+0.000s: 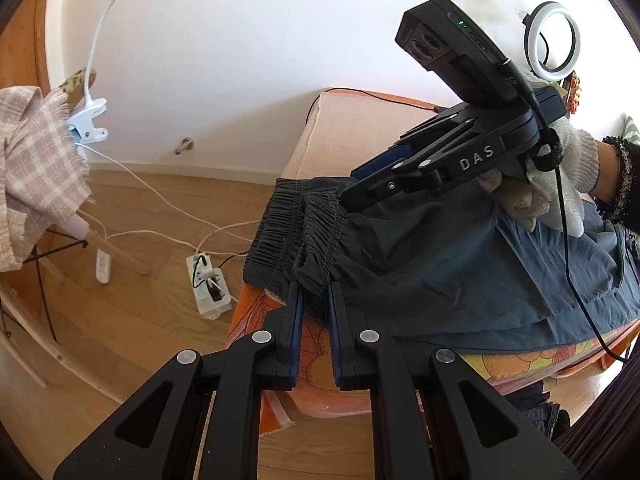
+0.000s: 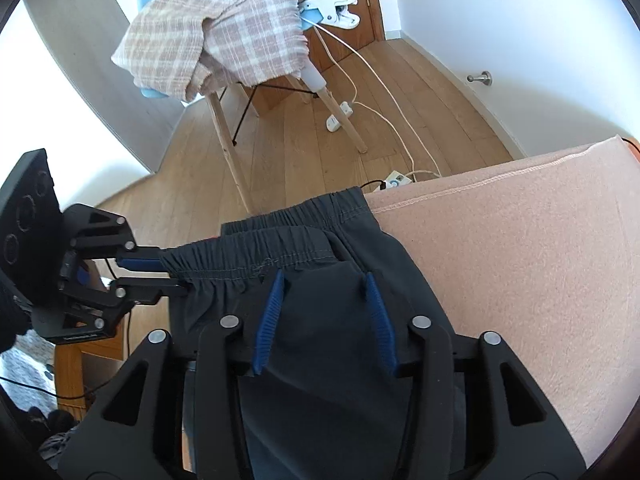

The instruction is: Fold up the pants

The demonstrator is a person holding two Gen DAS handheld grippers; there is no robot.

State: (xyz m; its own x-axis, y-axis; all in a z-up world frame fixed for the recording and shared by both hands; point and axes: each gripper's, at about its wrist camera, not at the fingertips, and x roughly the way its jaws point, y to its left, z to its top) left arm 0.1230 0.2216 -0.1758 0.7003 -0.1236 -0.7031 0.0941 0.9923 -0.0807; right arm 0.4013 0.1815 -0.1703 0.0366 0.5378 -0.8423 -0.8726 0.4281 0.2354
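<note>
The dark pants (image 1: pixel 460 264) are lying on the bed (image 2: pixel 520 240), soft and limp, so the left hand-held gripper (image 1: pixel 315 300) is pinching the thicker elastic waistband (image 2: pixel 248 256) while the right hand-held gripper (image 2: pixel 324 280) is hovering wide above the cloth.

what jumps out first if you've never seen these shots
The dark pants lie across a peach-covered surface, elastic waistband at its edge. The left gripper pinches the waistband's near corner, while the right gripper rests open on the fabric. Behind, a plaid cloth is draped over a chair on the wooden floor.
</note>
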